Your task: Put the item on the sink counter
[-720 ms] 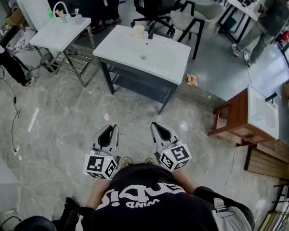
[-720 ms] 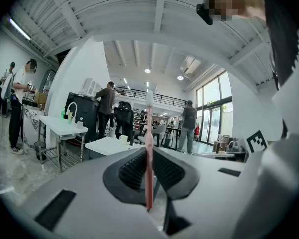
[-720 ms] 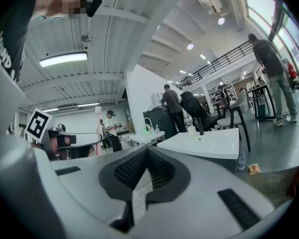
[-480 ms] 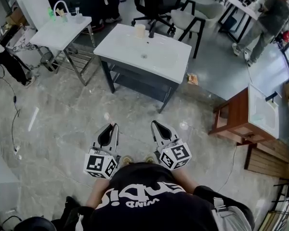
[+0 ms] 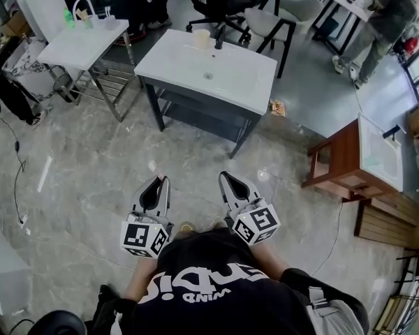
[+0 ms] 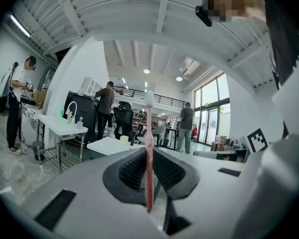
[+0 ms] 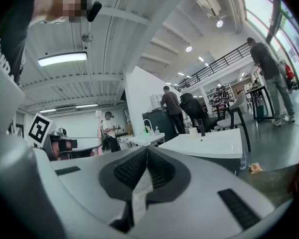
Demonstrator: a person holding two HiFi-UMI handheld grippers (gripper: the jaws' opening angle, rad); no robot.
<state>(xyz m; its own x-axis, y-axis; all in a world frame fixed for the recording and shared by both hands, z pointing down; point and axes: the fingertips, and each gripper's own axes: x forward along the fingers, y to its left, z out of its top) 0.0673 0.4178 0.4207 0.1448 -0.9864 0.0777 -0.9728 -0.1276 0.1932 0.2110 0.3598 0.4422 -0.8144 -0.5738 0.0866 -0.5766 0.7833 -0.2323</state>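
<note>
A thin pink stick (image 6: 148,148) with a pale tip stands upright, pinched between the closed jaws of the left gripper (image 5: 162,181), on the near side of the room. The sink counter (image 5: 246,84), a white rectangular top with a shallow basin on a dark frame, stands farther off, well apart from it.

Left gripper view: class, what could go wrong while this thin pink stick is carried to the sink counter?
1. The left gripper pinches the pink stick near one end only, so it may pivot or slip while walking.
2. A cup and a faucet stand at the back of the sink counter; the stick could knock the cup.
</note>
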